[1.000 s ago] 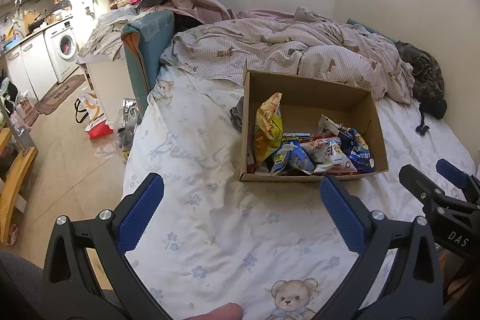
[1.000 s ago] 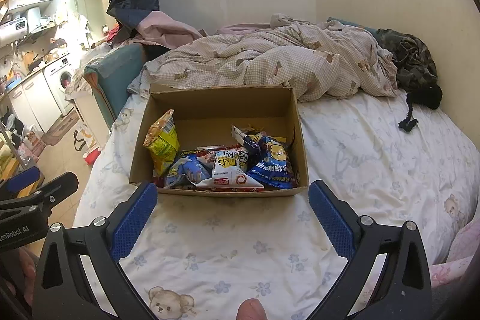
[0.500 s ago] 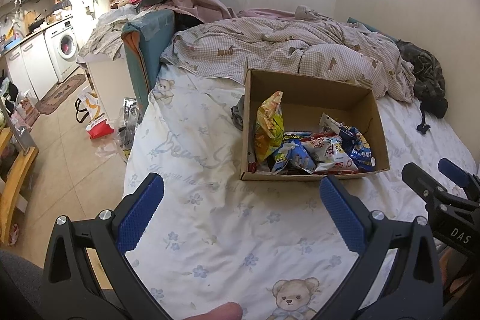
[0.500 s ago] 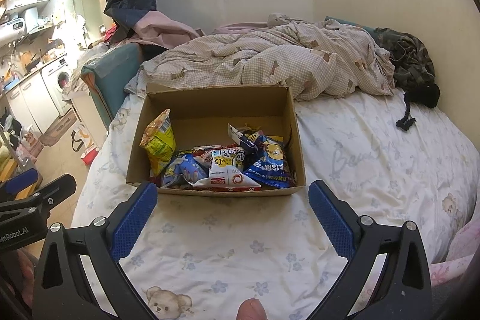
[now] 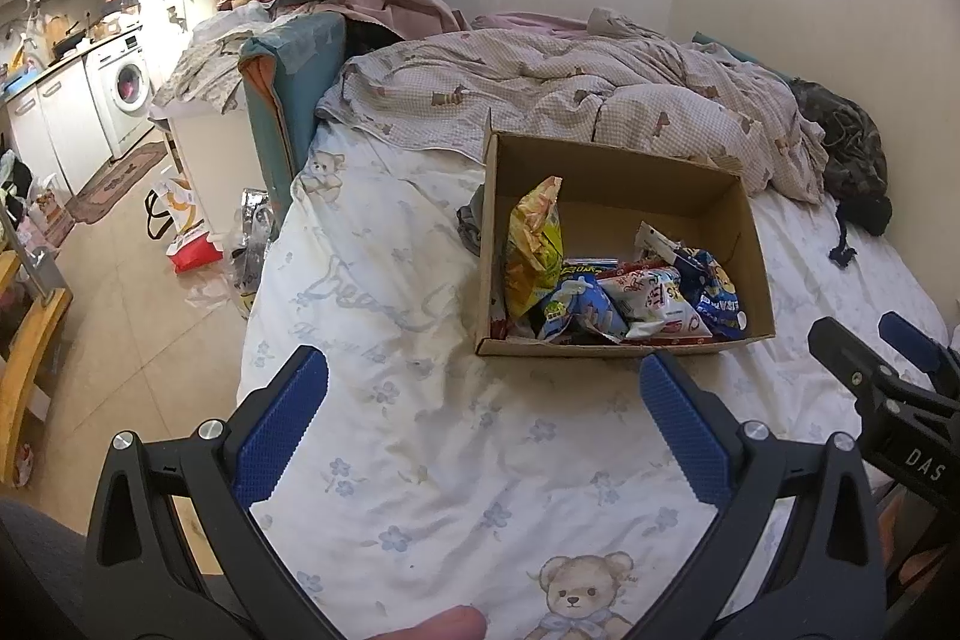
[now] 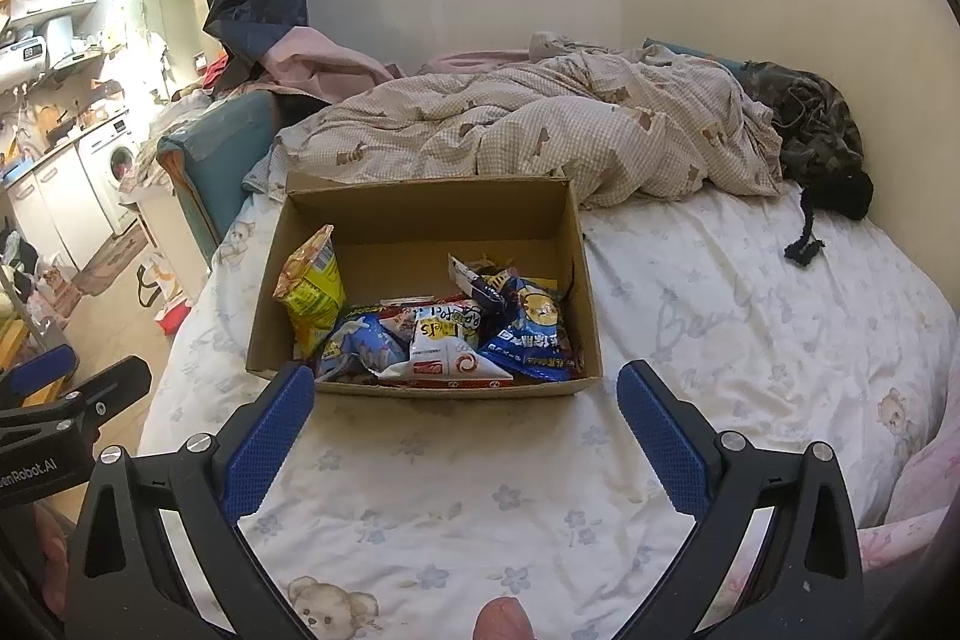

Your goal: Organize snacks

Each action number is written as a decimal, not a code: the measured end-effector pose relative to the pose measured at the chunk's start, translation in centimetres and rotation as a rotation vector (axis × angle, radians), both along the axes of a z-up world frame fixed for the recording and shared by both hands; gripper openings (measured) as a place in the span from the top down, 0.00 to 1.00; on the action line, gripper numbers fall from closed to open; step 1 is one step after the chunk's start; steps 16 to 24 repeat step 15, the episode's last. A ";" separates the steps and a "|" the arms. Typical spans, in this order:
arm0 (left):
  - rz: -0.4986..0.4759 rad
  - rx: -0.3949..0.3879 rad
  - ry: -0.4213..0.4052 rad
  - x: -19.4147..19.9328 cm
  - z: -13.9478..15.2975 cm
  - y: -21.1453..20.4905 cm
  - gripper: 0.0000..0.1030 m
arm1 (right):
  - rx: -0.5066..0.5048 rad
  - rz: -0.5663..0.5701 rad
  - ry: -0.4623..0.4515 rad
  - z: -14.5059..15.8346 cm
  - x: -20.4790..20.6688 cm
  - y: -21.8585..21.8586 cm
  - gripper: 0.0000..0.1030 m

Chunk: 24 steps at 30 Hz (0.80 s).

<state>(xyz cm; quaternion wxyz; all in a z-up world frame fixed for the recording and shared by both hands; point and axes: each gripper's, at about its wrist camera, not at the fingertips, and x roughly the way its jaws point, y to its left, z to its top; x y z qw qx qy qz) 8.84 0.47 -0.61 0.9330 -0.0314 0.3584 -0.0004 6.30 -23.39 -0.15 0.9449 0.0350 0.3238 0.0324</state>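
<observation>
Snacks (image 6: 444, 340) lie heaped at the near end of an open cardboard box (image 6: 420, 208) on a bed (image 6: 480, 508), as two hand-held tongs hover short of it. Nearest the lens, the right tongs (image 6: 465, 400) stand spread wide and empty, their blue pads (image 6: 270, 436) framing the box's front wall; the left tongs (image 5: 483, 397), likewise spread and holding nothing, sit off the box's near left corner above the flowered sheet.

Inside, a white packet (image 6: 447, 349) and a dark blue packet (image 6: 531, 328) lie flat and overlapping against the front wall, their long sides running roughly front to back. A yellow bag (image 6: 312, 289) stands on end against the left wall, its long axis near upright and its crimped top pointing up. The far half of the box is bare cardboard.

Beyond it lies a rumpled checked quilt (image 6: 528, 130).

The packets overlap, so a pinch on one may likely drag a neighbour out, and the soft mattress could let the light box slide or tip if a wall is nudged.
</observation>
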 end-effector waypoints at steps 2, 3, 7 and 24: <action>0.000 -0.001 0.000 0.0 0.0 0.0 0.00 | 0.005 -0.003 0.002 0.0 0.0 -0.1 0.00; 0.001 -0.001 0.000 0.0 0.0 0.0 0.00 | 0.007 -0.004 0.003 0.1 -0.1 -0.1 0.00; 0.002 -0.001 0.004 -0.1 -0.1 0.0 0.00 | 0.008 -0.004 0.005 0.0 -0.1 -0.1 0.00; -0.003 -0.014 0.005 -0.1 -0.1 0.1 0.00 | 0.007 -0.004 0.005 0.0 0.0 -0.2 0.00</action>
